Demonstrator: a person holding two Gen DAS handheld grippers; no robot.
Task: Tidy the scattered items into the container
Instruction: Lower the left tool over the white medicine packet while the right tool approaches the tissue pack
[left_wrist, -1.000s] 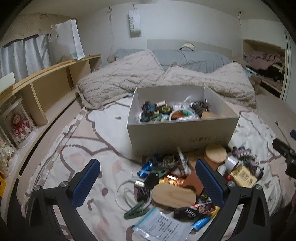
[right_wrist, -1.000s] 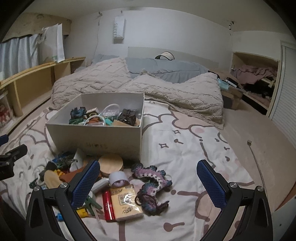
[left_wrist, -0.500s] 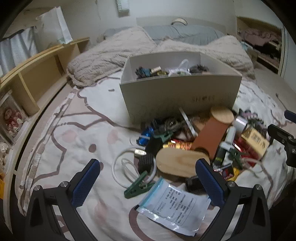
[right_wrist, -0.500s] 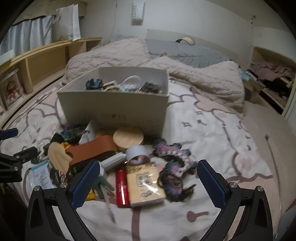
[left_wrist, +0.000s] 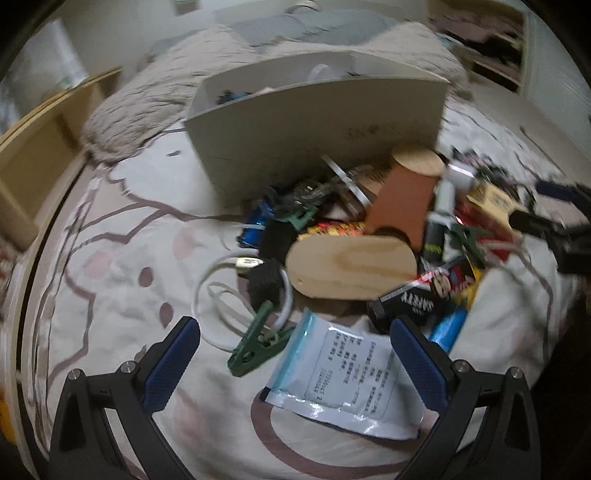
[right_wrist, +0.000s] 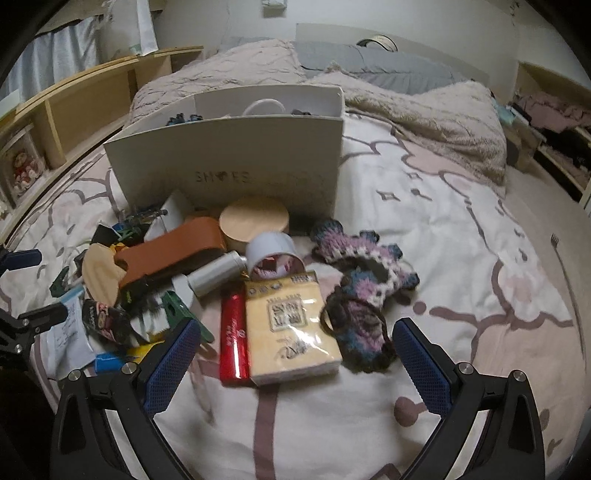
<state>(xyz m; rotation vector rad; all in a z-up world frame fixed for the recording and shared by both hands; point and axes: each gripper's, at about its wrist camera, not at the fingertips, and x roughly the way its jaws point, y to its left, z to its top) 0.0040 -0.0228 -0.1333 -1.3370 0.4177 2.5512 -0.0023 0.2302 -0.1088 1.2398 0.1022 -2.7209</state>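
A white cardboard box (left_wrist: 314, 122) (right_wrist: 229, 162) with several small items inside stands on the bed. A pile of clutter lies in front of it. My left gripper (left_wrist: 295, 354) hangs open over a green clip (left_wrist: 255, 347) and a clear zip bag with a label (left_wrist: 343, 373), near a wooden oval lid (left_wrist: 351, 266). My right gripper (right_wrist: 295, 358) is wide and its jaws are closing, with the yellow tissue pack (right_wrist: 291, 328) and red tube (right_wrist: 233, 339) just ahead between them, untouched. A crocheted scrunchie (right_wrist: 362, 280) lies to the right.
A brown leather case (right_wrist: 170, 251), round wooden lid (right_wrist: 255, 221), silver bottle (right_wrist: 218, 273) and white cable (left_wrist: 221, 295) sit in the pile. Beige blankets (right_wrist: 424, 110) lie behind the box. Wooden shelving (right_wrist: 85, 96) runs along the left.
Both grippers have dropped toward the pile, so the clutter looks larger and closer. The box interior is now mostly hidden behind its front wall. The left view has tilted.
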